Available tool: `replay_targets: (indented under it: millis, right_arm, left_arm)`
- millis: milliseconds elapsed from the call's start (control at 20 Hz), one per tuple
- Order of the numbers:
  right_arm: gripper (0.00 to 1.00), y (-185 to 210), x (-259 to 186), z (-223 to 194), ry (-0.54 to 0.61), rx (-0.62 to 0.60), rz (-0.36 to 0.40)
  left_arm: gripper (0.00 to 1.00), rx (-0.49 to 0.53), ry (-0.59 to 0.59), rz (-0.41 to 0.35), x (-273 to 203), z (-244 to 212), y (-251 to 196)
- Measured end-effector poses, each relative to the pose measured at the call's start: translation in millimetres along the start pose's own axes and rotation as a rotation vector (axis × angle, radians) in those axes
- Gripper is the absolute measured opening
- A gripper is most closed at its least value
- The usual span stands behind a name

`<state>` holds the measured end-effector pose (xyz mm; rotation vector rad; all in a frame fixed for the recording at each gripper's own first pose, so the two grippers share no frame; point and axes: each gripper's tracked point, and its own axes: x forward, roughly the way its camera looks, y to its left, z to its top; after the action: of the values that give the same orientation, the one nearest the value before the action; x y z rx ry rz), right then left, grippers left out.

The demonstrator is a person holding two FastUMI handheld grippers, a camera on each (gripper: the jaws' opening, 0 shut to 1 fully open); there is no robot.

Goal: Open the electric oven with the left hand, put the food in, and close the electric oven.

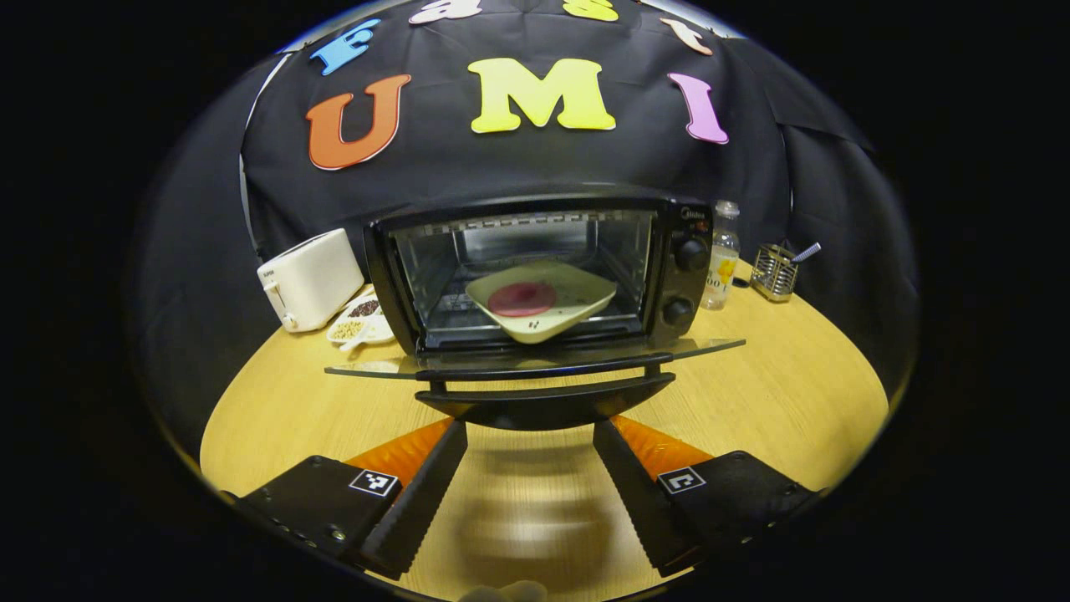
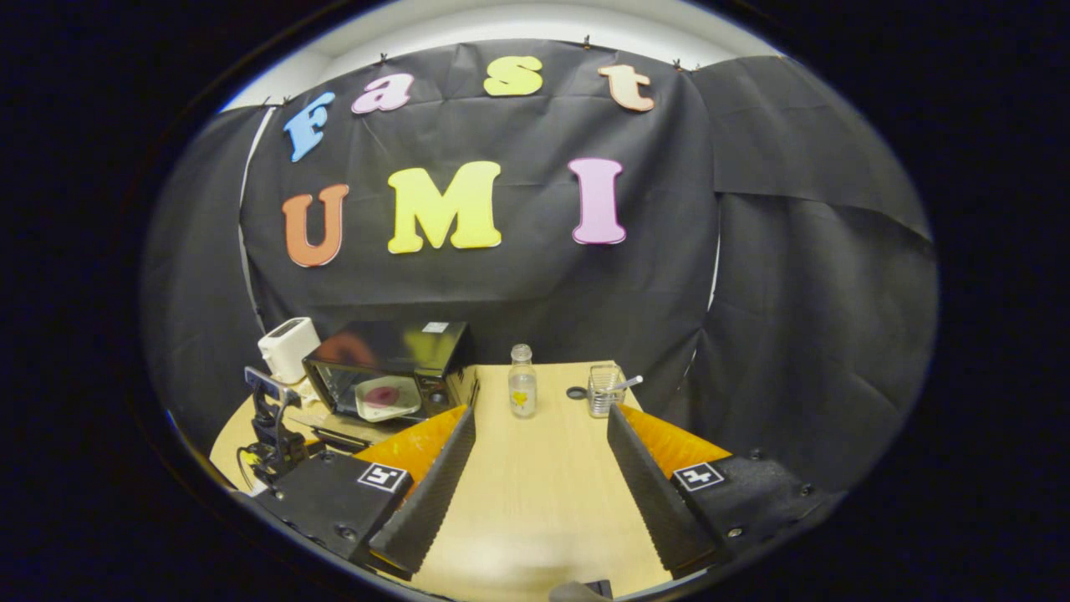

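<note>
In the left gripper view, the left gripper (image 1: 530, 468) is held low over the wooden table (image 1: 777, 401), its two fingers spread wide apart with nothing pinched between them; bare tabletop is seen in the gap. Just beyond the fingertips, the oven door (image 1: 535, 358) is let down flat, its black handle (image 1: 545, 393) nearest the gripper, and no contact between the fingers and the handle can be made out. Behind the door the oven (image 1: 535, 276) stands open, and inside it a pale square plate (image 1: 542, 299) is set on the rack, tilted slightly, with a round reddish piece of food (image 1: 522, 298) lying on it. Two black knobs (image 1: 685, 280) are mounted on the oven's front panel. To one side of the oven a white toaster (image 1: 309, 280) is placed, with a small dish of grains (image 1: 359, 322) just in front of it, beside the oven's corner. On the other side a clear bottle (image 1: 721, 255) stands close to the oven, and farther along a wire cup (image 1: 776, 269) with a utensil in it is seen near the table's far edge. In the right gripper view, the right gripper (image 2: 542, 468) is likewise held with its fingers spread and empty above the table, well apart from the oven, which appears farther off toward the left of that view with the plate visible inside. The bottle and the wire cup stand beyond its fingertips.
</note>
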<state>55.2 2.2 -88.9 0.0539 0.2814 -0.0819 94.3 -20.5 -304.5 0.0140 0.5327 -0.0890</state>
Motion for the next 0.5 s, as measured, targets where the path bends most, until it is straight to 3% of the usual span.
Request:
replay_targets:
  millis: [300,500]
  right_arm:
    - [0.96,-5.2,-0.8,-1.2,-0.011,0.038,-0.012]
    - [1.0,-7.0,-3.9,3.3,-0.024,0.04,-0.019]
  left_arm:
    - [0.96,0.017,-0.073,-0.001,10.8,50.5,4.4]
    - [0.96,0.022,-0.086,-0.003,17.3,61.7,4.6]
